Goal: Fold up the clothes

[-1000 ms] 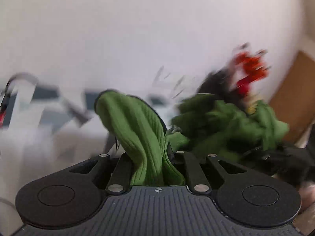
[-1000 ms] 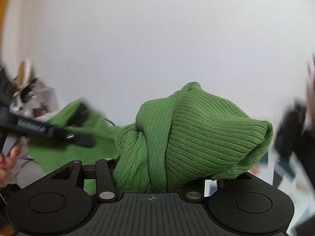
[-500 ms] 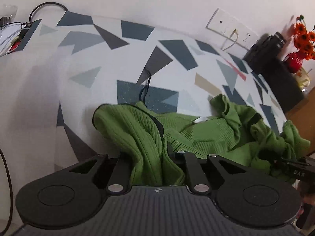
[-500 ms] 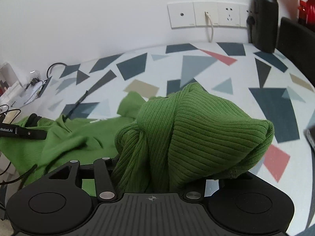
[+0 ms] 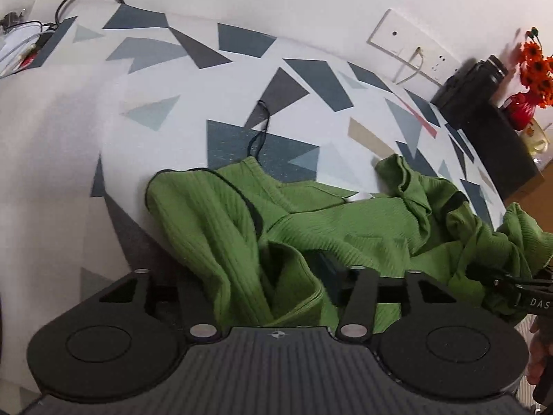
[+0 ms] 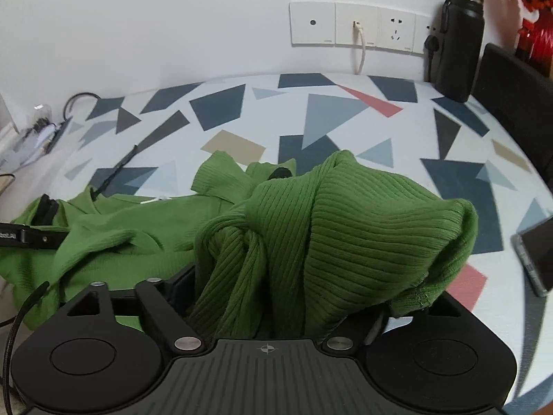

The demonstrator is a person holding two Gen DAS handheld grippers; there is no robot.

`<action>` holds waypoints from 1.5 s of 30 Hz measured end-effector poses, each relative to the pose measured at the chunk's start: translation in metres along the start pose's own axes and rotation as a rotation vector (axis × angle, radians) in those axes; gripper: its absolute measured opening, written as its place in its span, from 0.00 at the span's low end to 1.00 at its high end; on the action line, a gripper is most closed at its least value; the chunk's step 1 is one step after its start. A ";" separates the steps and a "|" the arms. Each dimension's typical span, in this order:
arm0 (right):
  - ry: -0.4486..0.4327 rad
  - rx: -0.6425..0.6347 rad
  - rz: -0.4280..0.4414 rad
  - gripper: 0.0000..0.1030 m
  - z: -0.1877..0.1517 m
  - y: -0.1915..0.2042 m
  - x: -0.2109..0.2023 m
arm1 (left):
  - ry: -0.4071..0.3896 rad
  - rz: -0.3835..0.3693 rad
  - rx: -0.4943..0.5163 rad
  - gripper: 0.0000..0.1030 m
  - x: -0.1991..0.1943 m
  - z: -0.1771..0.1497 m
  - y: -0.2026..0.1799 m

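Both grippers tilt downward, the left gripper [image 5: 276,276] and the right gripper [image 6: 287,276] each opening its jaws with green fabric bunched loosely between them.

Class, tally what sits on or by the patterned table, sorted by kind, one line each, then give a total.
Green ribbed garment: 1
Black bottle: 1
Phone: 1
Red vase of orange flowers: 1
Total: 4

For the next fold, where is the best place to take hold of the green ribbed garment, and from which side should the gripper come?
Probably the dark-trimmed edge of the green ribbed garment, at the left gripper, whose jaws are opening around the cloth. Come from above at its near side: that ridge stands up off the patterned table, while the middle lies flat.
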State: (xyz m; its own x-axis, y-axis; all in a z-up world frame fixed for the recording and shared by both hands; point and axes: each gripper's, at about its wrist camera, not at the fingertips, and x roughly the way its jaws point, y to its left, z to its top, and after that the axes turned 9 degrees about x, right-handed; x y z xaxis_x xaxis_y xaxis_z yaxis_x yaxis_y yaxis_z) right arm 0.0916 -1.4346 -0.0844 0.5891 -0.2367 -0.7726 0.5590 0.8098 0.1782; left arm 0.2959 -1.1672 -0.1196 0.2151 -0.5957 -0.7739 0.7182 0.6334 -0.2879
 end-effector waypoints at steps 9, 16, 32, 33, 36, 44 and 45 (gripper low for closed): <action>-0.066 0.003 -0.180 0.99 -0.001 0.018 -0.007 | 0.039 -0.021 0.039 0.77 0.006 0.006 -0.006; -0.094 0.053 -0.305 0.99 0.004 0.035 -0.005 | 0.067 -0.075 0.109 0.96 0.011 0.009 -0.009; -0.131 0.206 -0.478 0.99 -0.007 0.049 -0.023 | 0.076 -0.073 0.291 0.99 0.024 0.014 -0.023; -0.131 0.214 -0.483 0.99 -0.008 0.050 -0.025 | 0.076 -0.072 0.305 0.99 0.024 0.014 -0.025; -0.134 0.226 -0.492 0.99 -0.014 0.053 -0.030 | 0.075 -0.069 0.342 0.99 0.025 0.012 -0.027; -0.178 0.273 -0.476 0.99 -0.026 0.062 -0.052 | 0.065 -0.084 0.388 0.99 0.024 0.009 -0.027; -0.186 0.275 -0.477 0.99 -0.026 0.063 -0.056 | 0.068 -0.086 0.394 0.99 0.024 0.009 -0.027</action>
State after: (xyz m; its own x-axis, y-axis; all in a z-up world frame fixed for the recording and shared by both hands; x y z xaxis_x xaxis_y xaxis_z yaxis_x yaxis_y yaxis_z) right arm 0.0791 -1.3567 -0.0459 0.3136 -0.6518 -0.6906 0.9041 0.4273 0.0072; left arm 0.2872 -1.2031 -0.1254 0.1085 -0.5956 -0.7959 0.9331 0.3372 -0.1252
